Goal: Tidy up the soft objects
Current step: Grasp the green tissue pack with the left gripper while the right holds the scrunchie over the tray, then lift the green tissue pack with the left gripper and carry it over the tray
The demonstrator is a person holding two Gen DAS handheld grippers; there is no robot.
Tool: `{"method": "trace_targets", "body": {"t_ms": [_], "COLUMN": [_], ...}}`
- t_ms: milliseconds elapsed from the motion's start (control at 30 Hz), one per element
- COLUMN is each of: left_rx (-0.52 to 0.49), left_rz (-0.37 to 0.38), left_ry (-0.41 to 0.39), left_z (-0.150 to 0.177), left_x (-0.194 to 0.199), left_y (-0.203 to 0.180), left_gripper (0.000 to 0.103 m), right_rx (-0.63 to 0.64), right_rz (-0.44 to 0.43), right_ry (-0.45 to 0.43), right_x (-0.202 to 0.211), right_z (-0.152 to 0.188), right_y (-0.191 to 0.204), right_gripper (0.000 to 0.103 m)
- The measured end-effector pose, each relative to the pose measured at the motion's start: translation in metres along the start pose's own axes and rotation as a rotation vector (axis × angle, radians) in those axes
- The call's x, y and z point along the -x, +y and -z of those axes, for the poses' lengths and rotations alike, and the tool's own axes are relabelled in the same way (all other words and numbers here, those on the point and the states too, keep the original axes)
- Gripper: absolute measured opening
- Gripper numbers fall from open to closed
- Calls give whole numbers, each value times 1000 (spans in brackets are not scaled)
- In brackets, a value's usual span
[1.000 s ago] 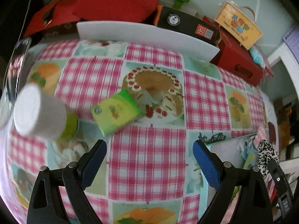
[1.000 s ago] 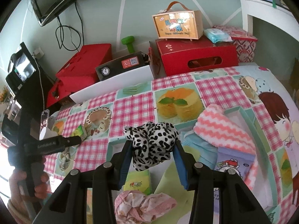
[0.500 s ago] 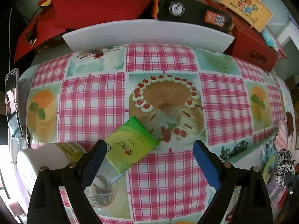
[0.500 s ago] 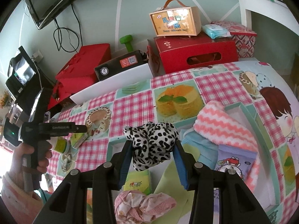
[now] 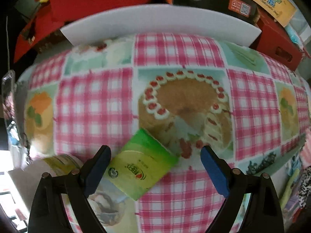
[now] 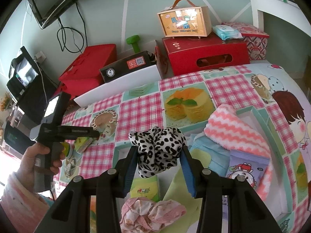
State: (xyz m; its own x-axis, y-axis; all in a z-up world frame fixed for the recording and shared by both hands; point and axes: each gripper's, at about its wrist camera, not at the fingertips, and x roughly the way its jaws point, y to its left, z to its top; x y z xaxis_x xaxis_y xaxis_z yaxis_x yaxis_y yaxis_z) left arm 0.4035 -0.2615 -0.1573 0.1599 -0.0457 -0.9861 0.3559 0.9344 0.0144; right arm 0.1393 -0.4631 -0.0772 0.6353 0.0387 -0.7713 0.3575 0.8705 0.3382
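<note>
Green-and-yellow soft tissue packet [image 5: 141,165] flat on the checked worktop [image 5: 180,200], framed by wide-open, empty jaws of the left gripper [image 5: 155,169].

Pickup step judged in hand: next, lowering and closing squarely across the angled packet. Right gripper [image 6: 158,164] clamped on one black-and-white spotted fabric scrunchie [image 6: 158,149] above the pale-green-rimmed box [image 6: 262,120]. Counted there: one second green packet [image 6: 144,187], one pink floral scrunchie [image 6: 151,213], one pink zigzag towel [image 6: 235,130].
</note>
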Motion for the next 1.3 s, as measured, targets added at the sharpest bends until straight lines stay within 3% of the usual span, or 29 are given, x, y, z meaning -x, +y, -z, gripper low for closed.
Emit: {"method": "trace_targets", "body": {"t_ms": [167, 267, 433, 600, 900, 1067, 1300], "left_rx": [5, 2, 37, 75, 151, 231, 195], "left_rz": [35, 9, 0, -10, -1, 144, 196], "left_ry": [31, 20, -25, -54, -88, -105, -219], "left_z": [16, 22, 21, 29, 93, 123, 158], "left_x": [-5, -5, 1, 7, 18, 29, 84], "left_y": [-2, -6, -4, 0, -2, 3, -23], "left_gripper": [93, 84, 48, 48, 48, 48, 48], "right_rx": [-3, -7, -10, -17, -20, -18, -15], "right_rz": [-1, -2, -3, -4, -6, -8, -3], "right_ry": [1, 2, 4, 9, 7, 1, 3], "right_x": [0, 0, 0, -1, 1, 3, 3], "right_z": [0, -1, -1, 0, -1, -1, -1], "right_y": [-1, -1, -2, -2, -3, -3, -2], "right_gripper": [47, 47, 47, 47, 47, 47, 47]}}
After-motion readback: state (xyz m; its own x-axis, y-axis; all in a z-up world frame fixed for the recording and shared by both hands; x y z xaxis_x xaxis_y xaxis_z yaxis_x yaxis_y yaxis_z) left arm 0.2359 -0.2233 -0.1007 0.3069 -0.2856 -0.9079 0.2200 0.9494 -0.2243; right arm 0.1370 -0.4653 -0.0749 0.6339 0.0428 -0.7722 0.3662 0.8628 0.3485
